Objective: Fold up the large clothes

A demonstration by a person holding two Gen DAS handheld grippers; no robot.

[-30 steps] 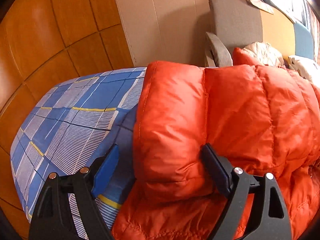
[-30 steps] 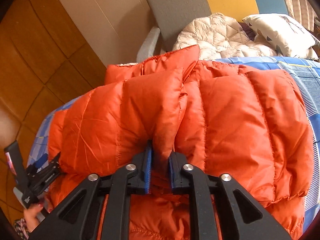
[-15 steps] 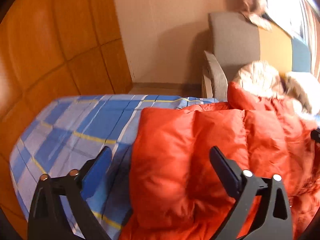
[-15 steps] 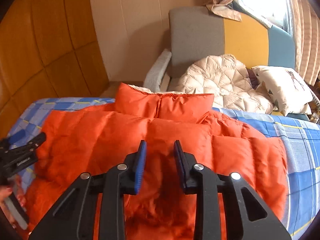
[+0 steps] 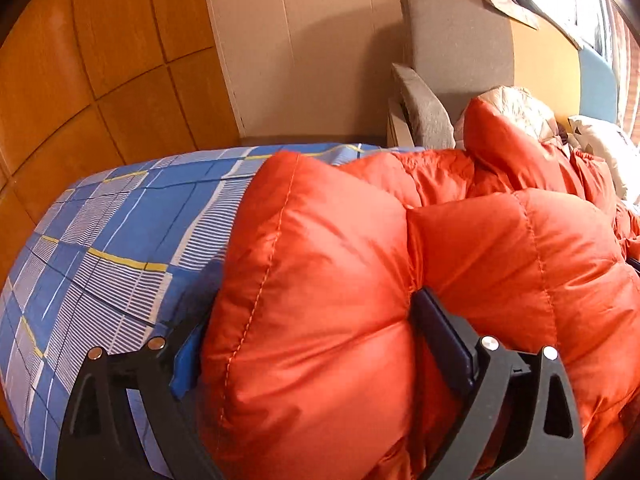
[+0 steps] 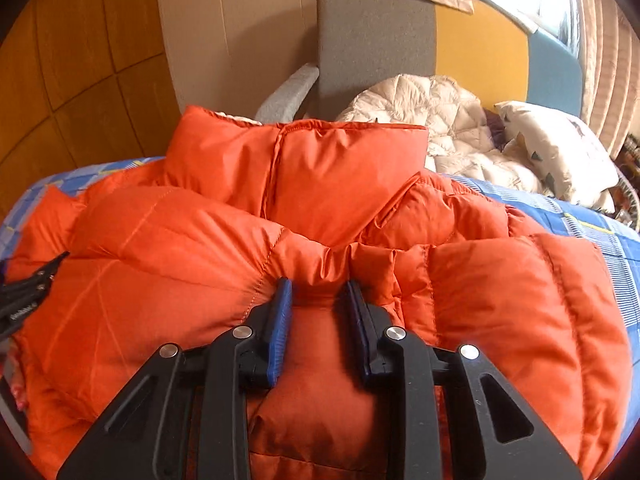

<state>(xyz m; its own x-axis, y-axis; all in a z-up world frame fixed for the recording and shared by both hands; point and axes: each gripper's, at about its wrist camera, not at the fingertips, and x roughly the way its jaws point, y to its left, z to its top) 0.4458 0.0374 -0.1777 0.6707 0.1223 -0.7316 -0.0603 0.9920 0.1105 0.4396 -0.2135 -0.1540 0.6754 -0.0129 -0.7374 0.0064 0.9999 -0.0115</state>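
Orange quilted down jacket (image 5: 400, 280) lies puffed up on the blue checked bedsheet with yellow lines (image 5: 112, 240), its collar (image 6: 304, 160) standing toward the grey upholstered armchair (image 6: 372, 40) at the bed's far end. Your left gripper (image 5: 312, 344) stands spread wide around a thick padded fold at the jacket's edge; its blue-padded fingers (image 5: 186, 356) sit on either side of that fold, and whether they press it or merely flank it you cannot tell. Your right gripper (image 6: 316, 320) has its jaws much narrower, with a bunched ridge of orange fabric between the blue pads; the cloth bulges up between them and looks pinched. In the right wrist view the left gripper's black frame shows at the left border, just beside the jacket's near edge. A cream quilted coat (image 6: 432, 120) and a patterned white pillow (image 6: 560, 152) lie beyond the jacket, apart from it.
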